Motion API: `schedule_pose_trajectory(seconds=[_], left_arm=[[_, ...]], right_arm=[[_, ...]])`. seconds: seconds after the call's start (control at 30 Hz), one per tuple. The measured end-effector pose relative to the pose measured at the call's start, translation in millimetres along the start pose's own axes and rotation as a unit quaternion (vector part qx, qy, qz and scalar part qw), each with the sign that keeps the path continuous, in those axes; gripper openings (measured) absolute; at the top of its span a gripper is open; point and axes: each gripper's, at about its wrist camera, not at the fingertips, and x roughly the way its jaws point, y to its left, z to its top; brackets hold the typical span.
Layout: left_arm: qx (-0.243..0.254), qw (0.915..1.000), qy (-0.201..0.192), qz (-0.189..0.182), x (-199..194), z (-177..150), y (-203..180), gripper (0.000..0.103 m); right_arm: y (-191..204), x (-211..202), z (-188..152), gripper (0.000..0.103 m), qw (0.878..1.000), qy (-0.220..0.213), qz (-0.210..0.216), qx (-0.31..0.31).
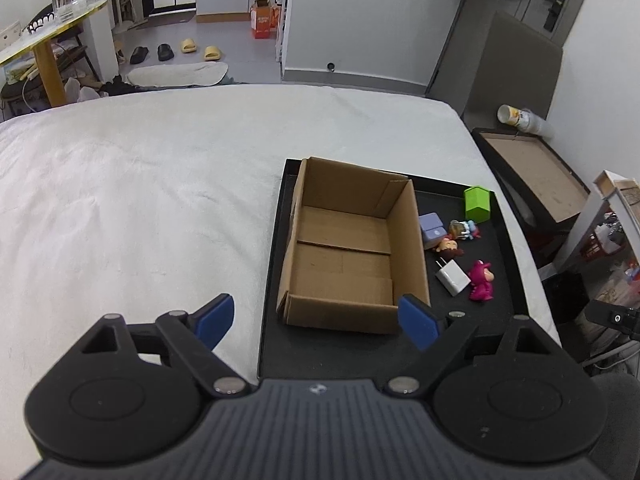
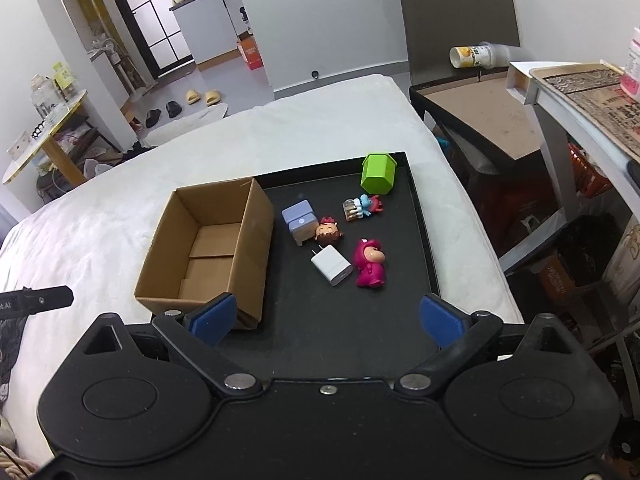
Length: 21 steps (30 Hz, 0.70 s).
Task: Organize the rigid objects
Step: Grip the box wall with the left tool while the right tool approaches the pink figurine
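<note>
An empty open cardboard box (image 1: 344, 248) (image 2: 208, 248) stands on the left part of a black tray (image 1: 508, 280) (image 2: 320, 332) on a white bed. To the box's right lie a white charger plug (image 1: 452, 278) (image 2: 332, 265), a pink figurine (image 1: 482, 281) (image 2: 371, 262), a purple block (image 1: 432, 231) (image 2: 300, 222), a small doll head (image 1: 450, 246) (image 2: 328, 230), a blue-and-red figure (image 1: 464, 229) (image 2: 362, 207) and a green house-shaped box (image 1: 477, 203) (image 2: 378, 174). My left gripper (image 1: 316, 320) hangs open before the box's near wall. My right gripper (image 2: 326, 320) is open over the tray's near part, empty.
The white bed (image 1: 140, 200) (image 2: 100, 224) spreads to the left and far side. A dark side table (image 1: 532, 176) (image 2: 480, 120) with a tipped cup (image 1: 516, 118) (image 2: 476, 56) stands right of the bed, beside a cluttered shelf (image 2: 580, 92). Slippers (image 1: 200, 50) lie on the floor beyond.
</note>
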Motion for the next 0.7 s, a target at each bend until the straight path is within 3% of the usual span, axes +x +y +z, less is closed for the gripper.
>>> schedule_pose_trajectory(seconds=[0.27, 0.5, 0.7], left_arm=[[-0.044, 0.9988, 0.022, -0.001, 27.3, 13.3, 11.9, 0.067], [-0.075, 0.9965, 0.036, 0.005, 52.6, 19.7, 23.2, 0.048], [-0.08, 0.995, 0.058, 0.005, 77.0, 20.6, 27.0, 0.04]], right_arm=[[-4.9, 28.8, 11.7, 0.094, 1.0, 0.017, -0.006, 0.01], [-6.5, 54.9, 20.3, 0.082, 0.999, 0.032, -0.013, 0.006], [-13.7, 86.7, 25.8, 0.071, 0.998, 0.051, -0.021, 0.014]])
